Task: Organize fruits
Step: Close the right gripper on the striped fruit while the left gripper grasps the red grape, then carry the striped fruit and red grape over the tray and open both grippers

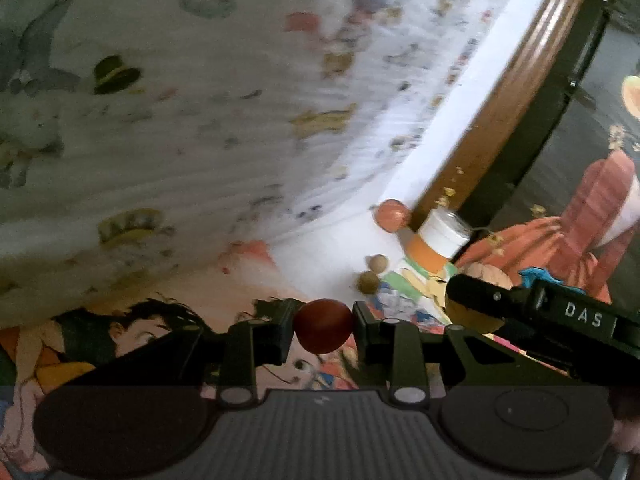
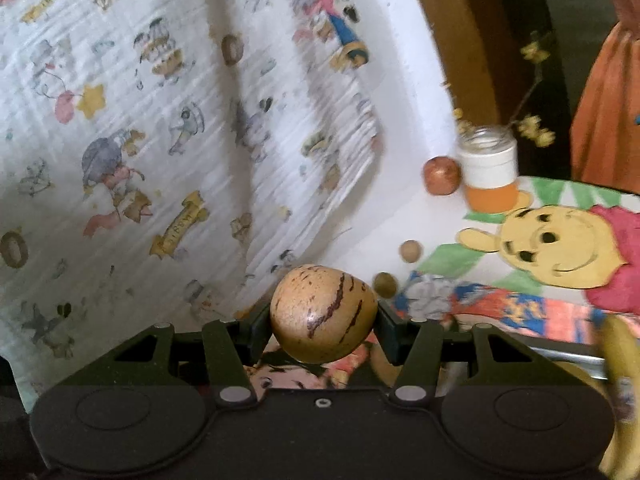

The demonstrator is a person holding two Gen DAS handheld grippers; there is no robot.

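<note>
The left claw is clamped on a small dark red fruit. This fruit is nearly round, only a little taller than wide, so no clear pointing direction can be told. The two pads press its left and right sides, and the opening is narrow. It hangs above the cartoon-printed bed cover, not touching it.

The right claw is clamped on a tan fruit with dark purple streaks. This one is egg-shaped; in the right wrist view its long axis lies roughly across, from one pad to the other, slightly tilted, and the streaks run mostly up and down over its skin. The opening here is wider than on the left claw. The fruit is held in the air over the same bed cover.

As landmark I take the white jar with the orange base, which stands on the bed. Touching or just beside its left side lies a reddish-brown fruit. Below that, nearer to the right claw, lie two small balls, one tan and one olive-green, near each other. Far right of the claw, at the picture edge, a yellow banana shows partly, blurred.
</note>
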